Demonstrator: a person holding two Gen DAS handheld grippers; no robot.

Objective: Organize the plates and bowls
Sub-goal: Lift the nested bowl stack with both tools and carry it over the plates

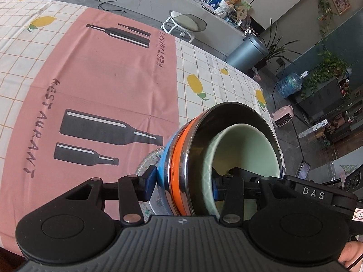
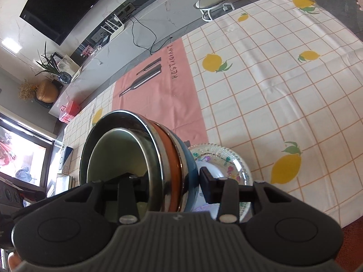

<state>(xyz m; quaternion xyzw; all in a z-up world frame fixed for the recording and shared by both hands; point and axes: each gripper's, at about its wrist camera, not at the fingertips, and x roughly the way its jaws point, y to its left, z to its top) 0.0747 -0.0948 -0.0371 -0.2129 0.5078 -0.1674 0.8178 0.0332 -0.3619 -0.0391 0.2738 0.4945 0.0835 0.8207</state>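
Note:
A nested stack of bowls fills the gap between both grippers: a pale green bowl (image 1: pixel 245 145) (image 2: pixel 113 154) inside a steel bowl (image 1: pixel 226 113) (image 2: pixel 156 154), then an orange bowl (image 1: pixel 175 158) (image 2: pixel 174 165) and a blue bowl (image 1: pixel 164 158) (image 2: pixel 191 170). My left gripper (image 1: pixel 183 183) is shut on the stack's wall, one finger inside the green bowl and one on the blue bowl. My right gripper (image 2: pixel 171 181) clamps the opposite wall the same way. A glass plate (image 1: pixel 145 162) (image 2: pixel 229 158) with a floral rim lies under the stack; I cannot tell whether they touch.
The table carries a white checked cloth with lemons (image 2: pixel 272 90) and a pink mat with bottle prints (image 1: pixel 102 79) (image 2: pixel 154 90). Its far edge runs near a white stool (image 1: pixel 181 25) (image 2: pixel 213 0) and a grey bin (image 1: pixel 247 52). The floor lies beyond.

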